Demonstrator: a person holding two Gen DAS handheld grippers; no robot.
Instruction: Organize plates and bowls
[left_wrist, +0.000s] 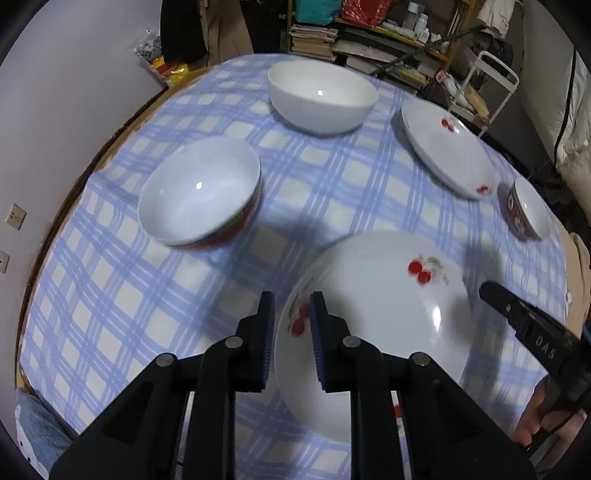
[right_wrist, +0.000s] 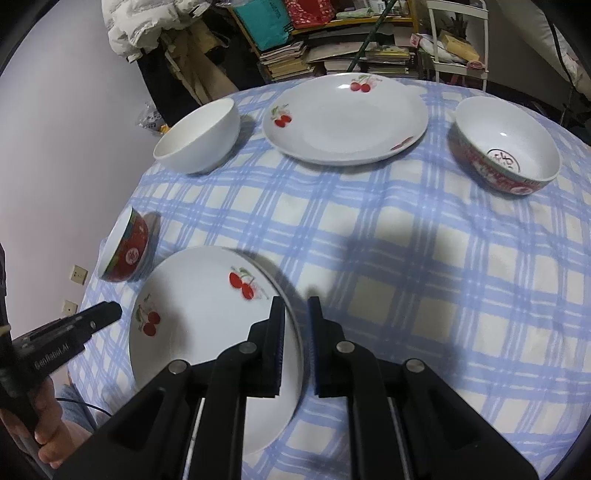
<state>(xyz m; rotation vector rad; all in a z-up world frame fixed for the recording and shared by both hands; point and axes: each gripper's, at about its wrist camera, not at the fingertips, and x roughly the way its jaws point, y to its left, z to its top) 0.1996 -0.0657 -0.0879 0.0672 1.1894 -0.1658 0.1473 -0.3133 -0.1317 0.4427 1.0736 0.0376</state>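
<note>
A white plate with red cherries (left_wrist: 388, 321) (right_wrist: 199, 332) hangs a little above the blue-checked tablecloth, tilted, casting a shadow. My left gripper (left_wrist: 291, 299) is shut on its left rim, and the rim runs between the two pads. My right gripper (right_wrist: 295, 301) is shut on the opposite rim. Each gripper shows in the other's view: the right gripper (left_wrist: 491, 291) at the plate's right edge, the left gripper (right_wrist: 110, 312) at its left edge. A second cherry plate (left_wrist: 447, 147) (right_wrist: 345, 118) lies flat farther back.
A plain white bowl (left_wrist: 321, 99) (right_wrist: 199, 136) stands at the far side. A bowl with a red outside (left_wrist: 201, 192) (right_wrist: 125, 247) sits to the left and another red-patterned bowl (left_wrist: 530, 210) (right_wrist: 506, 147) to the right. Cluttered shelves (left_wrist: 369, 40) stand behind the table.
</note>
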